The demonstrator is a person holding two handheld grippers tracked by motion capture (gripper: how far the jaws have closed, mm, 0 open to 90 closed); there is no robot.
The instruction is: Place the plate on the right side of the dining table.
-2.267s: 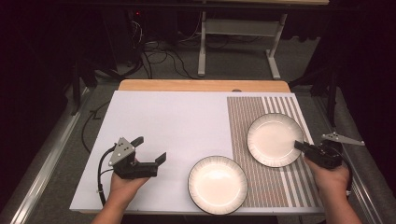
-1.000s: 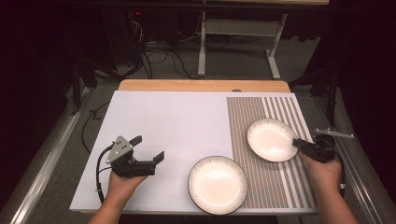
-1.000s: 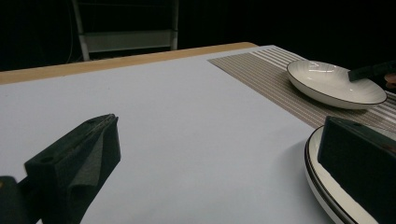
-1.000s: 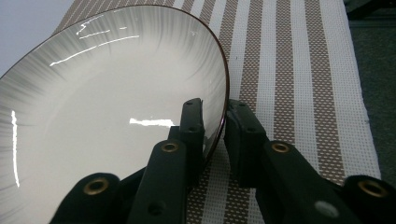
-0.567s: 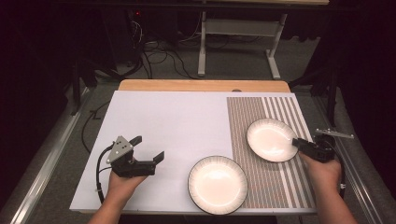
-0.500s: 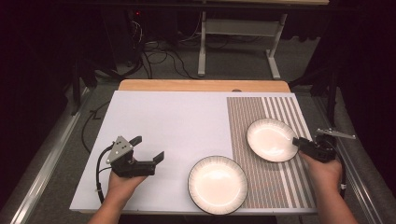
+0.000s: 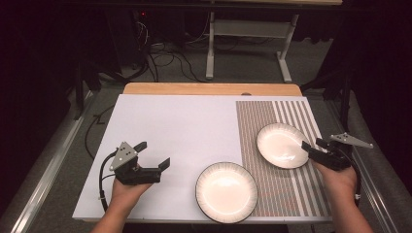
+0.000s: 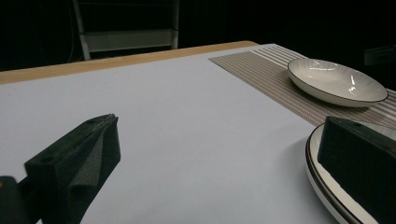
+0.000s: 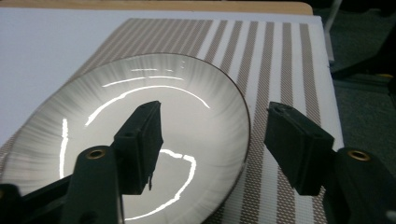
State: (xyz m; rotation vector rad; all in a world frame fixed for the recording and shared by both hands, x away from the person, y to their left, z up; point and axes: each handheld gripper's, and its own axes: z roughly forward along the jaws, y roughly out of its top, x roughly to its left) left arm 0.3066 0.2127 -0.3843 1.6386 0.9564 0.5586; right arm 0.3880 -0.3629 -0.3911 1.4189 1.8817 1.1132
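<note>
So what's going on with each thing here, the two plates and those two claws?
Far plate: lying flat on the striped mat, released.
Near plate: flat, partly on the mat, partly on the white board, untouched.
Right claw: jaws just been opening, straddling the far plate's rim, not pressing it.
Left claw: open, holding nothing.

no readable text, labels or signs

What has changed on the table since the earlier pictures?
The right gripper moved the plate on the striped mat a little toward the table's near edge; its jaws have just been opening and no longer grip the rim. Left gripper and the near plate stayed put.
</note>
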